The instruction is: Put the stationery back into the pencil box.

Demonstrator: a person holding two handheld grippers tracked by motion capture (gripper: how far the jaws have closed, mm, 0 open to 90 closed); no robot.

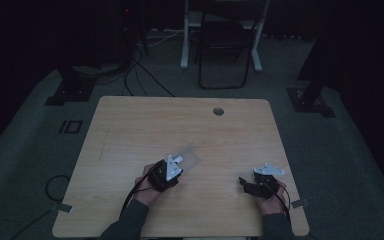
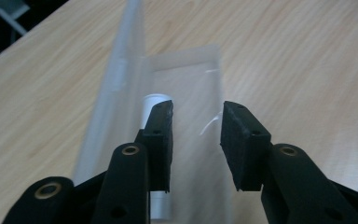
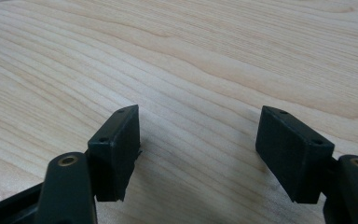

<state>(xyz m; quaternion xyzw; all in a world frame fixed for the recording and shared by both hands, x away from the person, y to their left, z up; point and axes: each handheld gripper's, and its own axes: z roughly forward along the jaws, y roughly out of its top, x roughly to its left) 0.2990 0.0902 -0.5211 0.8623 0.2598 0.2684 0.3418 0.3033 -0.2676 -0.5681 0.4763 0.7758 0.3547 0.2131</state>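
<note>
Left gripper view | left hand-held gripper [image 2: 196, 135] open | clear plastic case [image 2: 186, 93] lies under its jaws.

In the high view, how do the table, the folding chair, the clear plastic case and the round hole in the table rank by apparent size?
1. Table.
2. Folding chair; it stands farther away, so its true size is unsure.
3. Clear plastic case, partly under the left gripper.
4. Round hole.

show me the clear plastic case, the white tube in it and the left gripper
clear plastic case [image 2: 200, 88], left gripper view, flat lid panel
white tube [image 2: 154, 100], left gripper view, top end
left gripper [image 2: 196, 140], left gripper view, between the fingertips
</note>
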